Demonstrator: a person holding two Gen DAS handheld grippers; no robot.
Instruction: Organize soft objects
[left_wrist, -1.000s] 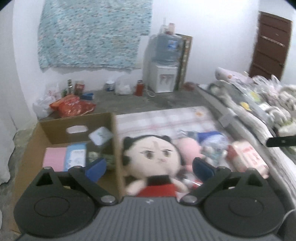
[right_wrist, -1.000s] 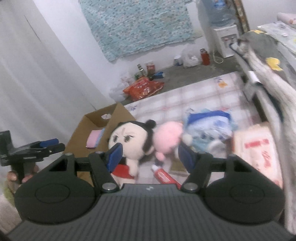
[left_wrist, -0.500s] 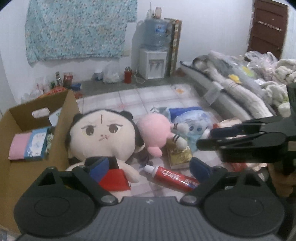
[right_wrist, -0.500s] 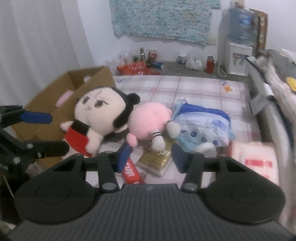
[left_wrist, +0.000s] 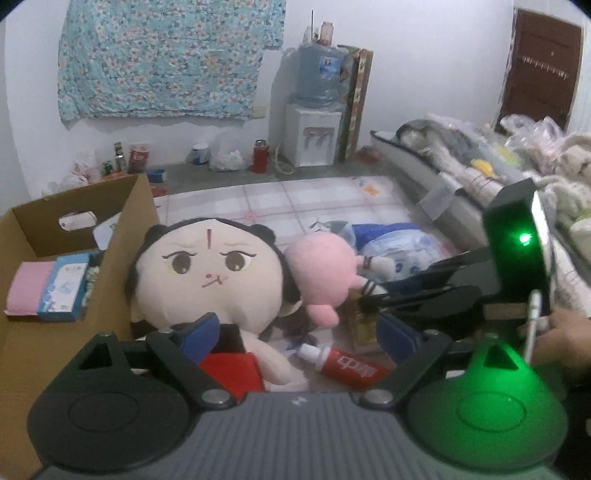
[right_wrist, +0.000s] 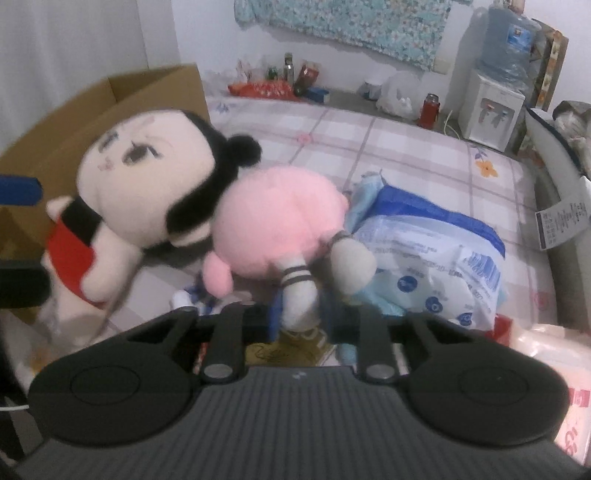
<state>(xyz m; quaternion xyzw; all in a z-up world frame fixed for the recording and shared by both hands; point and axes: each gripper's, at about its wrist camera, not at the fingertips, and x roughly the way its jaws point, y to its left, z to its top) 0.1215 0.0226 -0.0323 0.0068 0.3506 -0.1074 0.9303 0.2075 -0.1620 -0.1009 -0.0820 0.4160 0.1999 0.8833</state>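
The right gripper (right_wrist: 298, 314) is closed on the pink plush (right_wrist: 275, 221) by one thin leg, which may slip; the left gripper (left_wrist: 295, 338) is held wide open, empty.

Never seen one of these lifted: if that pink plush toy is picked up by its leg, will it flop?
Probably. The pink plush toy looks soft and round, hung from a thin striped leg, so it would likely dangle. It also seems light, unlikely to slip.

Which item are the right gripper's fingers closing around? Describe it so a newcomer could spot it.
Start at the open cardboard box; against it leans a big-headed doll. Pressed to that doll's side is the pink plush, between it and a blue-white plastic pack. It alone is plain pink, with white striped legs.
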